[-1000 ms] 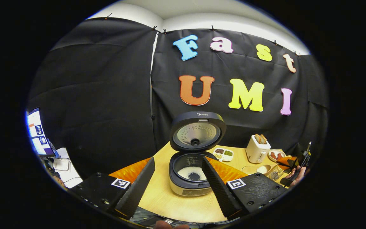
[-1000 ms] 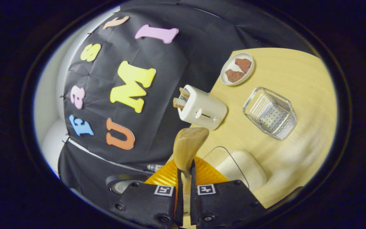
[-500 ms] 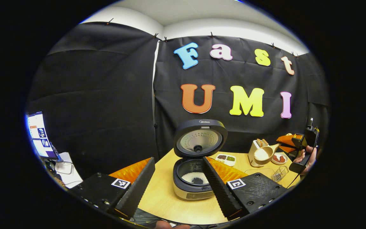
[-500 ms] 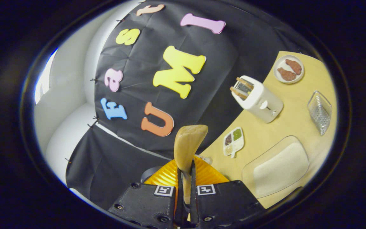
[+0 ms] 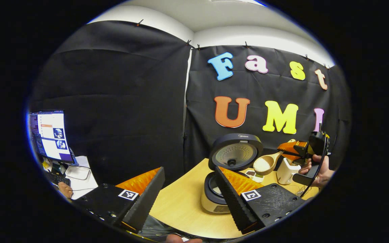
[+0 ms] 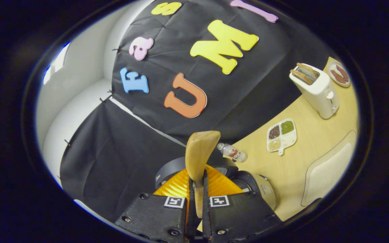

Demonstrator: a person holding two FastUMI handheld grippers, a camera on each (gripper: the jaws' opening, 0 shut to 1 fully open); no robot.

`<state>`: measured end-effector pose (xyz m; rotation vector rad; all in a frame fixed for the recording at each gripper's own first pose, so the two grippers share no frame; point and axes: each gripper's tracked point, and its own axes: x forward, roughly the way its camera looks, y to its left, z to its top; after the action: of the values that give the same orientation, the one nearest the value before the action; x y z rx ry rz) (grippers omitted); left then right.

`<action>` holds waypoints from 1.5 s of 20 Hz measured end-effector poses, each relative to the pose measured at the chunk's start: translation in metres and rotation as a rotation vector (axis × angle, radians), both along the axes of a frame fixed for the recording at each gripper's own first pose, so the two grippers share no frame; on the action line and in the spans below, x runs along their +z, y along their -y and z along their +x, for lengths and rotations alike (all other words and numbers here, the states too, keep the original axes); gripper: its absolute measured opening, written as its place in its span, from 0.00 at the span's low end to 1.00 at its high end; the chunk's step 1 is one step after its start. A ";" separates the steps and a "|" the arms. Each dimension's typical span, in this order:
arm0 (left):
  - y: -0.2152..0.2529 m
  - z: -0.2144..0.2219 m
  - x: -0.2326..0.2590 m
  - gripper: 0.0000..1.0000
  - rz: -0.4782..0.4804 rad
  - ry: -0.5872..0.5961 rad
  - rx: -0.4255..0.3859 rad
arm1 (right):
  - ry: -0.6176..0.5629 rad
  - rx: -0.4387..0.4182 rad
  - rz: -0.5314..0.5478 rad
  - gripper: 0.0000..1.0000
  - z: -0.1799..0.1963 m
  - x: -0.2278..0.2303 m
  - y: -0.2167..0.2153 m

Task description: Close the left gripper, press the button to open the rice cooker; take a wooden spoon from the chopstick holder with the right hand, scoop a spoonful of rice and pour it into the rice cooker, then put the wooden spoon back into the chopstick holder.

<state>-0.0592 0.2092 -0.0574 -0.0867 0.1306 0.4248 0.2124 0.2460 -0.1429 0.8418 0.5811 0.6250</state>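
Glowing at the far left of the left gripper view, a monitor is standing over a cluttered white desk, where part of a hand is resting. Moving right, the left gripper is hanging above the wooden counter with its fingers spread wide and nothing between them. Its right finger is crossing in front of the rice cooker, hiding part of the pot, while the cooker's lid is standing open and upright behind it. Just right of the lid, the wooden spoon is being held in the air, its bowl carrying white rice and sitting level with the lid, in front of the white toaster. Farther right, the right gripper is pinching the spoon's handle, with a hand wrapped around the gripper's grip. In the right gripper view, the fingers are pressing together on the handle, and the spoon's bowl is showing its back, blocking part of the cooker below. To the right on the counter, a small bottle is lying on its side, then a divided dish of grains, a clear container of rice near the edge, the toaster with bread slices, and a small plate of brown pieces.
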 end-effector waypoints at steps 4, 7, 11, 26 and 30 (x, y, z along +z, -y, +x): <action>-0.023 -0.015 -0.008 0.95 -0.022 -0.015 0.053 | -0.012 -0.010 -0.064 0.14 0.011 -0.024 -0.023; -0.033 -0.021 -0.017 0.95 -0.032 -0.032 0.078 | 0.009 -0.014 -0.147 0.13 0.015 -0.040 -0.030; -0.039 -0.017 -0.024 0.95 -0.042 -0.044 0.082 | 0.032 -0.008 -0.256 0.14 0.016 -0.055 -0.034; -0.048 -0.010 -0.036 0.95 -0.068 -0.048 0.094 | 0.178 0.021 -0.499 0.13 0.025 -0.066 -0.049; -0.047 -0.008 -0.038 0.95 -0.072 -0.045 0.092 | 0.244 0.044 -0.566 0.13 0.022 -0.061 -0.055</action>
<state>-0.0676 0.2565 -0.0953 -0.1543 0.1862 0.5144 0.2345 0.3012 -0.2035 0.2177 0.5168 0.5532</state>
